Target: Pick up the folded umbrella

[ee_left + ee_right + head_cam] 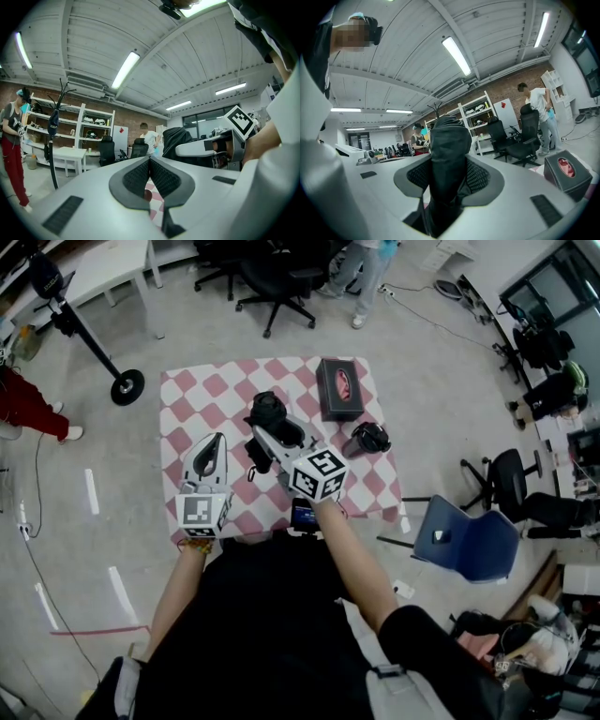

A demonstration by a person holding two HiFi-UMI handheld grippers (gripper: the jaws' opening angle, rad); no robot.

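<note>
The folded umbrella (266, 411) is black and stands upright above the pink-checked tablecloth (192, 395). My right gripper (279, 434) is shut on it at mid-table. In the right gripper view the umbrella (450, 140) fills the gap between the pads and rises well above them, with my right gripper (449, 178) clamped on its lower body. My left gripper (217, 441) hovers over the cloth's left part, level, with nothing in it. In the left gripper view my left gripper (150, 176) has its ribbed pads pressed together, and the right gripper's marker cube (239, 120) shows to the right.
A black box with a pink top (339, 388) lies at the table's far right, also visible as the box (567, 174). A small black object (367, 439) sits near the right edge. A blue chair (469, 535), a tripod stand (112, 371) and office chairs (272, 277) surround the table.
</note>
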